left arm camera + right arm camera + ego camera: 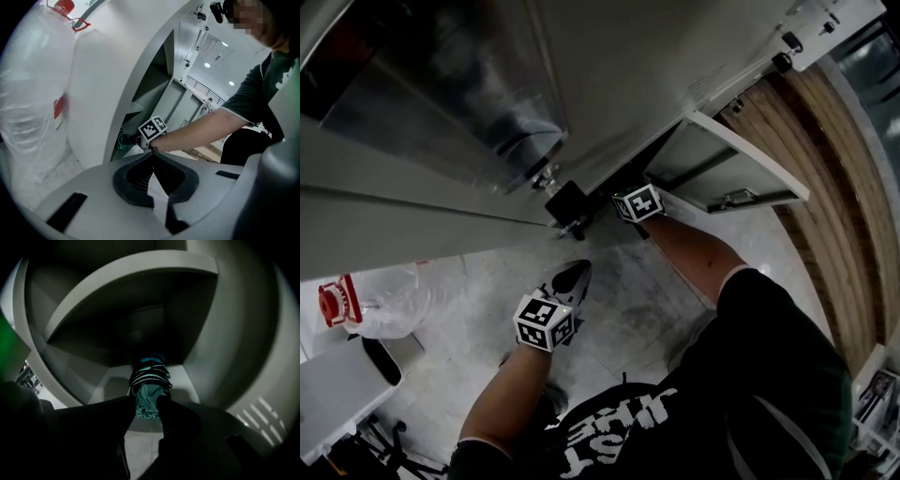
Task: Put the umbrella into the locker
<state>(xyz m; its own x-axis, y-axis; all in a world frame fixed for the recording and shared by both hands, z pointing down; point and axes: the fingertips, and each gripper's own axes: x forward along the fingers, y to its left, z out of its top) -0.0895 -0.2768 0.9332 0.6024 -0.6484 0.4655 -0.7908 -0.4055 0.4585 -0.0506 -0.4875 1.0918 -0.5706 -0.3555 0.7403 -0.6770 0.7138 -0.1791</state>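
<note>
Right gripper: fingers narrow, clamped on near end of folded umbrella, pads pressing teal fabric from both sides. Umbrella teal w/ dark-and-light striped band around its middle; it lay on floor of a locker compartment, near end at front edge of that floor, far end pointing inward toward the dark back wall. Shelf directly above umbrella; compartment interior dim, further contents not discernible. Left gripper view confirmed: right gripper's marker cube at mouth of the opening, teal fabric just beyond it inside. Person's forearm extended to the locker; head view did not show the right gripper's jaws. Left gripper: fingers together, tips meeting, nothing between them; held over tiled floor short of locker front, well apart from the umbrella. Locker door, white, stood open just beside the right gripper's cube. Large clear water bottle w/ red cap stood just beside locker's white outer panel, on the side away from the opening. Person wore a dark tee w/ white print; the print was not legible.
</note>
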